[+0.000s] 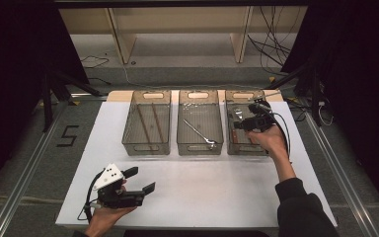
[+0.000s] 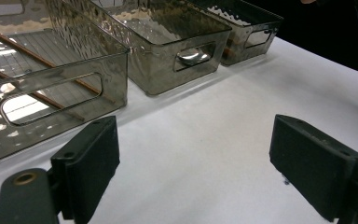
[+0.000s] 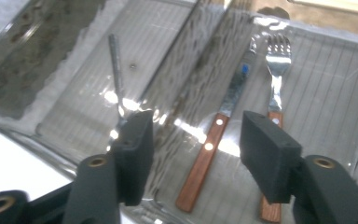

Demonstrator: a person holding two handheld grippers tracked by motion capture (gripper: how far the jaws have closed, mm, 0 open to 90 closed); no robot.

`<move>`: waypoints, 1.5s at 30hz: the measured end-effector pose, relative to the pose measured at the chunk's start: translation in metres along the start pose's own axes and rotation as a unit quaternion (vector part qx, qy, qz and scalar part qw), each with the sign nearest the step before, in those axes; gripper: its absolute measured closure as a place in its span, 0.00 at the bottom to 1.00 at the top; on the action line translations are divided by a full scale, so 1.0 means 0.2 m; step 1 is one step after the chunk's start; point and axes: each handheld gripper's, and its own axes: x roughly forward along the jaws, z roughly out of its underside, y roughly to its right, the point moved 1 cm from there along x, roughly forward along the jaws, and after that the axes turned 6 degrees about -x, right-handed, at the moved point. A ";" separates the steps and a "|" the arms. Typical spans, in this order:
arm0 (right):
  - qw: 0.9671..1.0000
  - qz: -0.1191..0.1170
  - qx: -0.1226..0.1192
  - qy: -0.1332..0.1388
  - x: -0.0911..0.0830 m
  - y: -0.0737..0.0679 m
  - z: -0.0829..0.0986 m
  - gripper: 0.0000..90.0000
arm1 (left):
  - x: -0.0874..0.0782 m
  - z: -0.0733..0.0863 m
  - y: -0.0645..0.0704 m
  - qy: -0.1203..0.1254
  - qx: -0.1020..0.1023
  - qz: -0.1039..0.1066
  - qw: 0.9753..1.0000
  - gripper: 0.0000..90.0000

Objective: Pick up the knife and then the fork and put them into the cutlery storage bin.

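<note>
Three clear smoky bins stand in a row at the back of the white table (image 1: pixel 197 197). The left bin (image 1: pixel 146 148) holds two brown chopsticks (image 2: pixel 37 58). A metal spoon (image 1: pixel 200 134) lies in the middle bin (image 1: pixel 200 148). In the right bin (image 1: pixel 246 149) lie a wooden-handled knife (image 3: pixel 228 100) and a matching fork (image 3: pixel 275 70). My right gripper (image 3: pixel 196 149) hovers open over that bin, above the knife's handle, holding nothing; it is also in the high view (image 1: pixel 239 126). My left gripper (image 1: pixel 142 178) is open near the table's front left, empty, facing the bins (image 2: pixel 193 154).
Beyond the table's far edge stands a wooden shelf frame (image 1: pixel 177 29) with loose cables (image 1: pixel 271 44) on the floor. Metal rails (image 1: pixel 24 168) run along both sides of the table. A "5" mark (image 1: pixel 68 136) is on the floor at left.
</note>
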 end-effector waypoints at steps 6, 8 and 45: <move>0.999 -0.028 -0.012 0.037 -0.06 -0.08 0.03 0.41 | 0.00 0.00 0.00 0.000 0.000 0.000 1.000 0.17; 0.998 -0.041 -0.016 0.051 -0.07 -0.12 0.05 0.40 | 0.00 0.00 0.00 0.000 0.000 0.000 1.000 0.17; 0.976 -0.115 -0.055 0.174 -0.25 -0.38 0.57 0.27 | 0.00 0.00 0.00 -0.002 -0.008 0.003 1.000 0.17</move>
